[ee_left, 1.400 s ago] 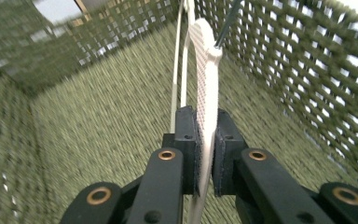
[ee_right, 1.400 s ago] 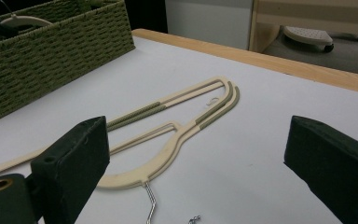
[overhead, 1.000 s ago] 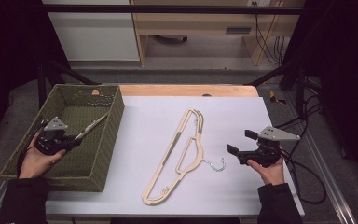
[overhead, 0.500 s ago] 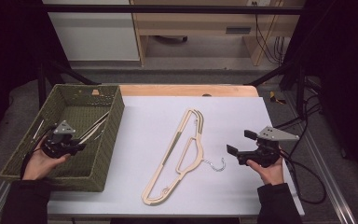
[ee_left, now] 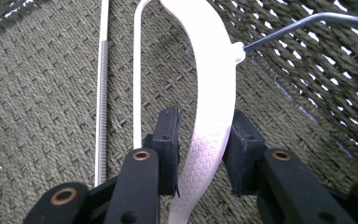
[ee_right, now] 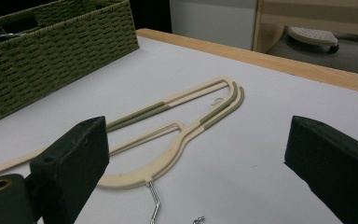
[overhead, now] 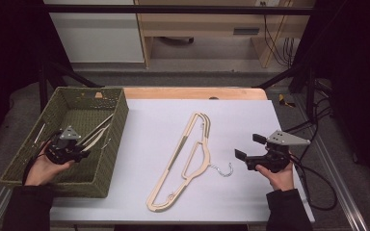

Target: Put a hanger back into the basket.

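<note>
Your left gripper [ee_left: 200, 149] has just been easing open around the cream hanger [ee_left: 209, 107], whose far end is cut off; right gripper [ee_right: 196, 163] gapes wide.

Surface: white tabletop [overhead: 149, 139] with a wooden far edge.
Left side: green woven basket [overhead: 111, 144], resting on tabletop.
Centre: cream hangers [overhead: 192, 149] with metal hooks, lying flat.
</note>
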The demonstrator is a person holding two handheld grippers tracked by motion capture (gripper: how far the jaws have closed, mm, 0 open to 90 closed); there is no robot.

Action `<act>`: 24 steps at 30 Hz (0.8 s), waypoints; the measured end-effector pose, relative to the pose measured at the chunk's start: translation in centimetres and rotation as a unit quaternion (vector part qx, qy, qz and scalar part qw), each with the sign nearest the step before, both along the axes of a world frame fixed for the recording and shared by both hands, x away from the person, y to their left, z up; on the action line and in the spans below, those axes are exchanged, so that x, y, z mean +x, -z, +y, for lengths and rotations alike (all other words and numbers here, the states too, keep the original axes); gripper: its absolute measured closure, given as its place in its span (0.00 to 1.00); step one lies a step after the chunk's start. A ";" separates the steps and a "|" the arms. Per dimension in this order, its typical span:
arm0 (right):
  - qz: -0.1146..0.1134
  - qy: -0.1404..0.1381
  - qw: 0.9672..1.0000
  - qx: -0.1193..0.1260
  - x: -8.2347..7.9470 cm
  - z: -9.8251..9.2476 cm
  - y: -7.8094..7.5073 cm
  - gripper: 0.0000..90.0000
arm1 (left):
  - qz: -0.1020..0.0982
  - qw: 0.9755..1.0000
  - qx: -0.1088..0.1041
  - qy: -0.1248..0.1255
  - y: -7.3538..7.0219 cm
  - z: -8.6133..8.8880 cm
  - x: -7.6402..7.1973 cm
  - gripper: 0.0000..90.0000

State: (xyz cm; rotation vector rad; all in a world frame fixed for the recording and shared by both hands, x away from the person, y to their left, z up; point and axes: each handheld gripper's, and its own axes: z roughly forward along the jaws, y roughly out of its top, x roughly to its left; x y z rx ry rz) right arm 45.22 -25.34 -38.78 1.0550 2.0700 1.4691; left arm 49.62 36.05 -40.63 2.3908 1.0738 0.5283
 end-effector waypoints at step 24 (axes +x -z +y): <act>-0.010 -0.003 1.000 0.004 -0.3 0.3 -0.4 0.07 | -0.172 0.974 -0.146 -0.002 -6.6 -1.4 -3.3 0.31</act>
